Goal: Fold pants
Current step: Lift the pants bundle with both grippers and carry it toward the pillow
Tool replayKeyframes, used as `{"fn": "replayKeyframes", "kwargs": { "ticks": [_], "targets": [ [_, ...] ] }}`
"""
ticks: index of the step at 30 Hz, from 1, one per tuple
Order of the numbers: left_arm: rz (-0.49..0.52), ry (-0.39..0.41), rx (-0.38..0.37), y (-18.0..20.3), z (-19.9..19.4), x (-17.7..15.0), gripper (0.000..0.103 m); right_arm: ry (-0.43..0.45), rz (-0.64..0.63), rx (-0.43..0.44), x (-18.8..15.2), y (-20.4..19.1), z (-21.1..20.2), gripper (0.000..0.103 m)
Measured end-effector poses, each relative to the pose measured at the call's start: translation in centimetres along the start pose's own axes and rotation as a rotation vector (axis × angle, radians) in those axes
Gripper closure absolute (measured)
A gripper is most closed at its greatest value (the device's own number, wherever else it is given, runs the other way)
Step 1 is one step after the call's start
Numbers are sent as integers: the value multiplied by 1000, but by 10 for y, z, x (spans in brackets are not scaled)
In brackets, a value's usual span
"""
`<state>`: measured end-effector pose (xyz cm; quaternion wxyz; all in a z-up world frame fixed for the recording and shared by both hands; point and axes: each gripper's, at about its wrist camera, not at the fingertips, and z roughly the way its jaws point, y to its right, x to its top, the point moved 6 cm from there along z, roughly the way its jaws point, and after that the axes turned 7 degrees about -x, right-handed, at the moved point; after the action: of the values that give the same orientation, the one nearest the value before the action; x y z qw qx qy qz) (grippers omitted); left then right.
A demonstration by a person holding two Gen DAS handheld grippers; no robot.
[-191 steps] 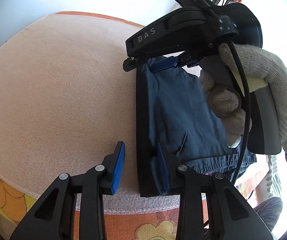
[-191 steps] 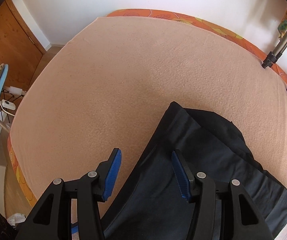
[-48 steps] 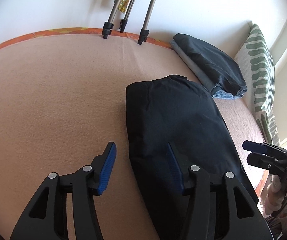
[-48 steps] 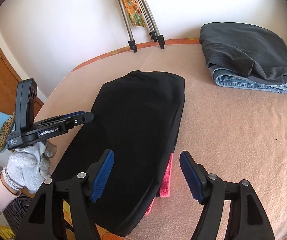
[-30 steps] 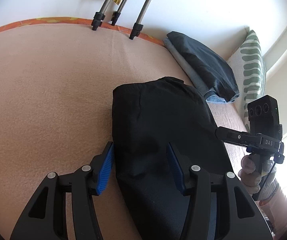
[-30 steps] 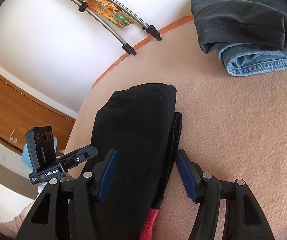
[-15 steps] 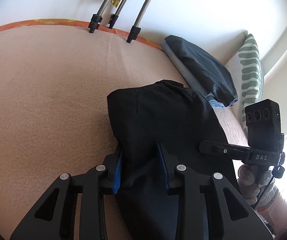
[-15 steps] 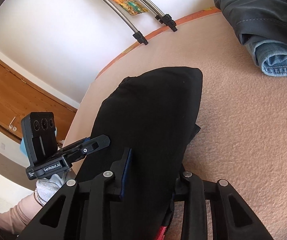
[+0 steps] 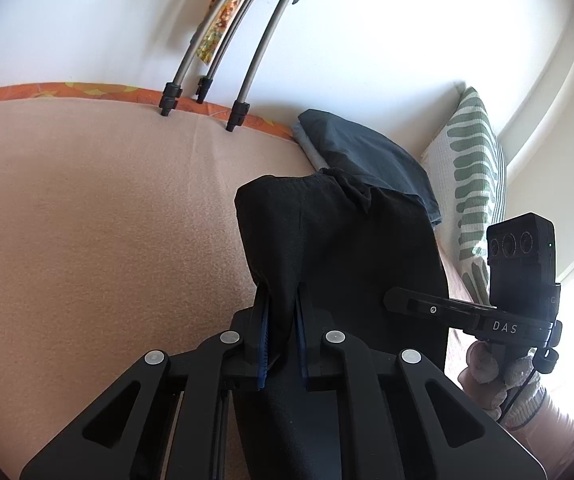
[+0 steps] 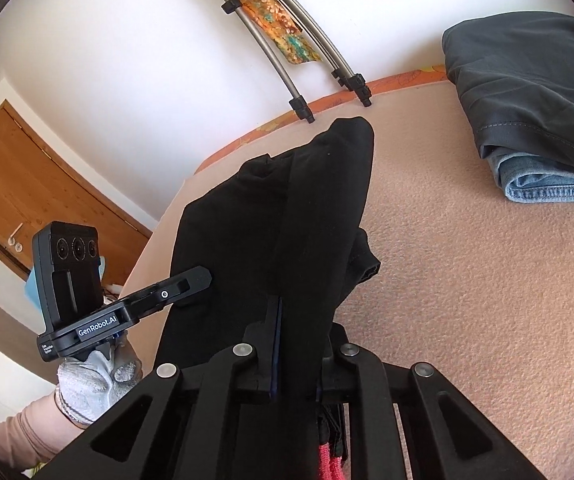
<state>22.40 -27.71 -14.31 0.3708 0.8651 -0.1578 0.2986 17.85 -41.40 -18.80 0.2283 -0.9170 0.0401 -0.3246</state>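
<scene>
The folded black pants (image 9: 339, 240) hang lifted at their near end over the pink blanket (image 9: 87, 220), while the far end still trails on it. My left gripper (image 9: 283, 292) is shut on the pants' left edge, with cloth bunched between the blue pads. In the right wrist view the black pants (image 10: 307, 200) rise in a ridge from my right gripper (image 10: 297, 304). Its jaws are closing, and the pads press on the pants' right edge. A red strip of cloth (image 10: 327, 460) hangs below that grip. A gloved hand (image 10: 95, 372) holds the left gripper's handle.
A folded pile, dark grey pants over blue jeans (image 10: 527, 92), lies at the back right of the bed. Tripod legs (image 9: 235, 116) stand on the far edge by the white wall. A green-striped pillow (image 9: 475, 184) is to the right, a wooden door (image 10: 27, 168) to the left.
Both grippers went from open astride the pants' edges to closed on them. Both have risen, pulling the near end of the pants up off the blanket.
</scene>
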Motion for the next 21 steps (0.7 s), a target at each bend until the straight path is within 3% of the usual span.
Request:
{"fn": "replayKeyframes", "kwargs": {
  "ticks": [11, 21],
  "targets": [
    [113, 55, -64, 58, -12, 26, 95, 116, -15, -44, 3, -10, -61, 94],
    [208, 65, -121, 109, 7, 40, 96, 221, 1, -112, 12, 14, -114, 95]
  ]
}}
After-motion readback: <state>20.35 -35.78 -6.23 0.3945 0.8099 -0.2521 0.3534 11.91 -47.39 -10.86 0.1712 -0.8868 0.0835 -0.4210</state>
